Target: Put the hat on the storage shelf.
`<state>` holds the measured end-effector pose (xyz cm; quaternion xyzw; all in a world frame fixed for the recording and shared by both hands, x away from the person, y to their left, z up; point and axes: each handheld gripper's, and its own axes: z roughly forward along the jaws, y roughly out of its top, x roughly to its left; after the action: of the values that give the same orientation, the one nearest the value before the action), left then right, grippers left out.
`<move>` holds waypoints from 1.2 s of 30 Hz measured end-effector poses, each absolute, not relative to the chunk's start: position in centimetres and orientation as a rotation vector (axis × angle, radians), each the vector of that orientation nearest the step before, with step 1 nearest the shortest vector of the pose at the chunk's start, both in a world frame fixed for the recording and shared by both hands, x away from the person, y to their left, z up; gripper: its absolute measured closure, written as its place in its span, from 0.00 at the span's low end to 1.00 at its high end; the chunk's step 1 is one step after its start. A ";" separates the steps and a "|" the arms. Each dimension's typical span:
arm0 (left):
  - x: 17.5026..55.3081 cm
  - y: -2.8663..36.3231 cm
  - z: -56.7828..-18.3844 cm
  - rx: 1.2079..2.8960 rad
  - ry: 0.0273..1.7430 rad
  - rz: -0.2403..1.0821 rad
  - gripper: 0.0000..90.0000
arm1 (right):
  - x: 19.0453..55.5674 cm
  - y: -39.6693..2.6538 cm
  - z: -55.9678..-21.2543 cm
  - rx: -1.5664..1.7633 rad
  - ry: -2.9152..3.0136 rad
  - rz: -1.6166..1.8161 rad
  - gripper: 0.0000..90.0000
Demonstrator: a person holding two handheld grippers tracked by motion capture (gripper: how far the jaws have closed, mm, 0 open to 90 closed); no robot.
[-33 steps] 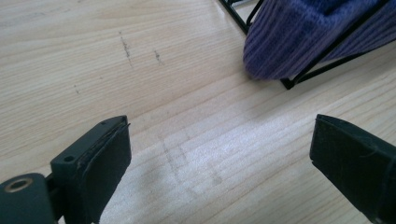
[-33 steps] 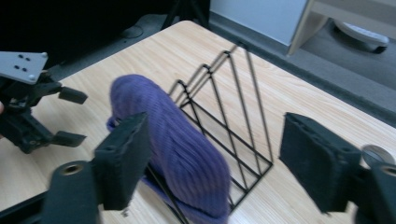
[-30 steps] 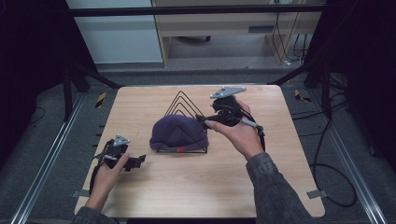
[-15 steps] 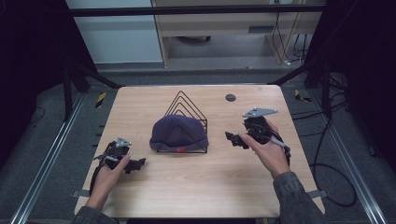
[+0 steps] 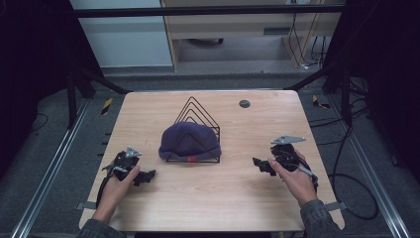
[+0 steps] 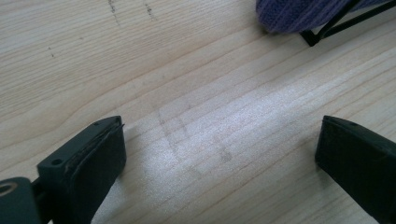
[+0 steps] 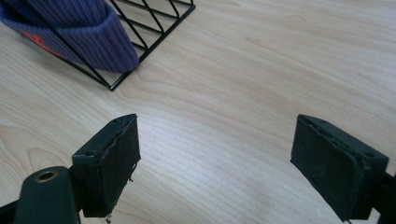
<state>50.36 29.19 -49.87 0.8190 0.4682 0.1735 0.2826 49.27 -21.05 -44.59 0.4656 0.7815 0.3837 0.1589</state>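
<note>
A purple knitted beanie [image 5: 190,139] lies draped over a black wire rack [image 5: 195,105] at the table's middle. My left gripper [image 5: 146,177] rests low at the front left, a little way from the beanie; its jaws have just been opening and stand open over bare wood [image 6: 219,135]. The beanie's edge [image 6: 299,14] and a rack foot [image 6: 327,32] peek in at the top of the left gripper view. My right gripper [image 5: 258,164] sits right of the rack, pointing towards it. Its jaws have just been closing slightly and are open with nothing between them [image 7: 217,135]; beanie [image 7: 70,28] and rack [image 7: 154,28] lie ahead.
A small dark round spot [image 5: 244,103] marks the wooden table [image 5: 208,208] at the far right. Pale cabinets stand beyond the table's far edge, and cables [image 5: 356,198] trail on the floor to the right.
My right gripper has drawn away from the beanie and rack, moving right, towards the front edge and down to the table. The left hand has stayed put.
</note>
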 end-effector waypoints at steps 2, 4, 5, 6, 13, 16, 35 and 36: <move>50.4 29.2 -49.9 2.197 1.248 0.468 0.00 | 49.1 -21.2 -45.1 1.338 2.241 1.092 0.17; 50.3 29.2 -49.9 2.195 1.247 0.469 0.00 | 49.0 -21.3 -45.5 1.348 2.245 1.084 0.17; 50.3 29.2 -49.9 2.192 1.248 0.468 0.00 | 48.9 -21.4 -45.6 1.354 2.245 1.080 0.17; 50.3 29.2 -49.9 2.191 1.248 0.467 0.00 | 48.9 -21.4 -45.8 1.353 2.244 1.080 0.17; 50.3 29.2 -50.0 2.189 1.245 0.469 0.00 | 48.6 -21.5 -46.9 1.370 2.257 1.072 0.17; 50.3 29.2 -50.0 2.187 1.244 0.469 0.00 | 48.5 -21.5 -47.3 1.377 2.265 1.068 0.17; 50.2 29.1 -50.1 2.174 1.242 0.480 0.00 | 48.9 -21.1 -50.0 1.443 2.237 0.998 0.16; 50.2 29.1 -50.1 2.174 1.241 0.480 0.00 | 48.9 -21.1 -50.2 1.437 2.232 0.992 0.15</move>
<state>50.23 29.09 -50.11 0.8157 0.4657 0.1801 0.2921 48.87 -21.08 -50.18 0.5010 0.7784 0.3459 0.1532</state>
